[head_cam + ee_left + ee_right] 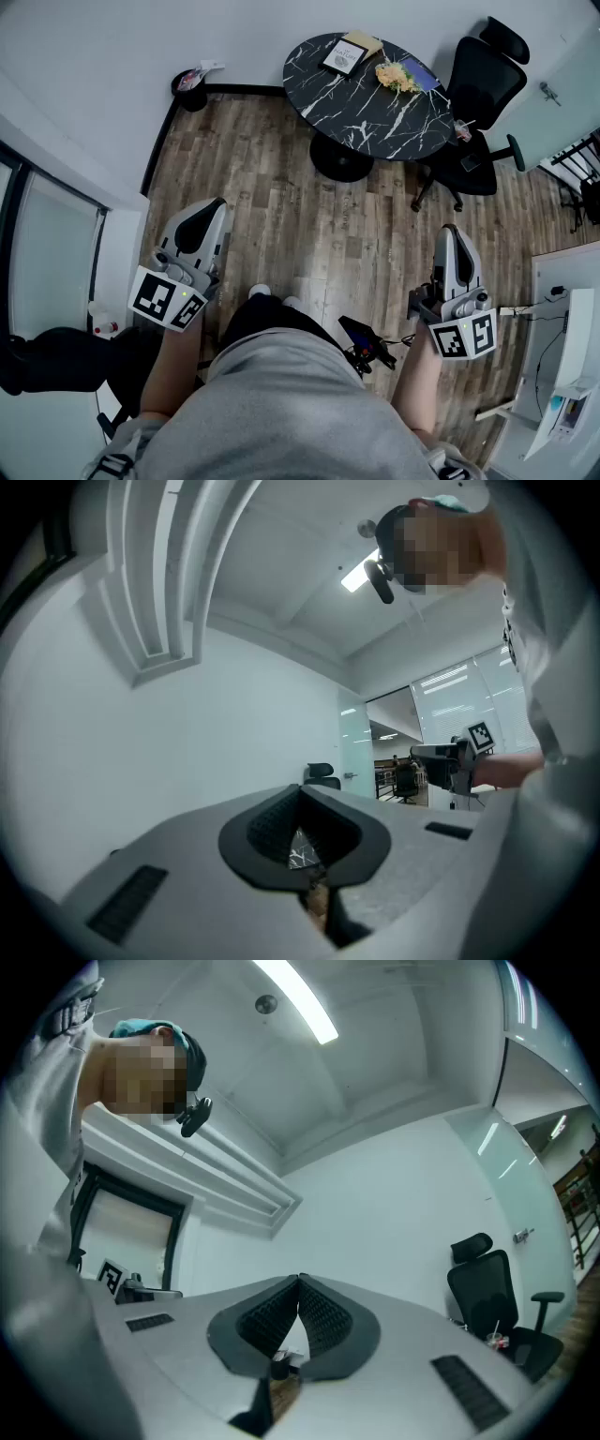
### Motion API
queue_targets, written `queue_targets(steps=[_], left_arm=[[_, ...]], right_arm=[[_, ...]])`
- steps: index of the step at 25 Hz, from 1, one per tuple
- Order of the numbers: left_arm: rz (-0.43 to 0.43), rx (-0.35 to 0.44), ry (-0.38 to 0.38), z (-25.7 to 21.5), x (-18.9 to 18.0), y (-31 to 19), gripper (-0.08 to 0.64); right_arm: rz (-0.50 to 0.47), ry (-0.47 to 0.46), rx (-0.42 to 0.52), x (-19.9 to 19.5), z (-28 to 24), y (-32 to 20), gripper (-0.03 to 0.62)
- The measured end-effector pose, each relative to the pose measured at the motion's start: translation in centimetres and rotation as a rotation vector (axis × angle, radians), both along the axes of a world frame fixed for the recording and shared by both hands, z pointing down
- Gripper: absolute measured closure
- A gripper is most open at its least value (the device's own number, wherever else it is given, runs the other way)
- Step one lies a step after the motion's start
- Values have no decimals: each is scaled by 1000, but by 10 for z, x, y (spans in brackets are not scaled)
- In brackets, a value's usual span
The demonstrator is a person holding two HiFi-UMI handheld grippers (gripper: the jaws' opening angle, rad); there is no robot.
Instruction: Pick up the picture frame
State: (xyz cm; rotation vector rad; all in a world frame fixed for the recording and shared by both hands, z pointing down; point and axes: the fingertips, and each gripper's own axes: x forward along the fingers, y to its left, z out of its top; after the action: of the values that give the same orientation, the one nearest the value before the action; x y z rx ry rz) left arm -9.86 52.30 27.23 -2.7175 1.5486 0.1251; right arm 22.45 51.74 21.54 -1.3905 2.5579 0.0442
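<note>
left gripper (215,207) and right gripper (451,231) hang above the floor (300,202), fingers (270,829) pressed together, empty; frame (344,58) lies on the worktop (375,117), apparently flat, well apart from both

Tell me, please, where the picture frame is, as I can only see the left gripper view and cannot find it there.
Observer: In the head view, the picture frame is on the round black marble table, near its far edge.
Operator: Thank you. Is anything close beside it?
Observer: Yes, a flat tan object sits right beside it at the table's far edge.
Operator: And how does the right gripper stand?
Observer: The right gripper is shut, with nothing between its jaws.
</note>
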Motion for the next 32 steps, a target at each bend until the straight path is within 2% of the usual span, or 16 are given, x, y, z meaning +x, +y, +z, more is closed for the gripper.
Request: queue_targets(steps=[14,20,32], left_arm=[[-3,-7,-19,5,5,-2,554],[4,-9,-19,5,8,-4,554],[-1,-30,-17,12,6,-14,554]], right_arm=[[10,10,6,8,1,9,567],[18,-50,-15,14,3,4,566],[15,-59,-39,17,9,-10,566]])
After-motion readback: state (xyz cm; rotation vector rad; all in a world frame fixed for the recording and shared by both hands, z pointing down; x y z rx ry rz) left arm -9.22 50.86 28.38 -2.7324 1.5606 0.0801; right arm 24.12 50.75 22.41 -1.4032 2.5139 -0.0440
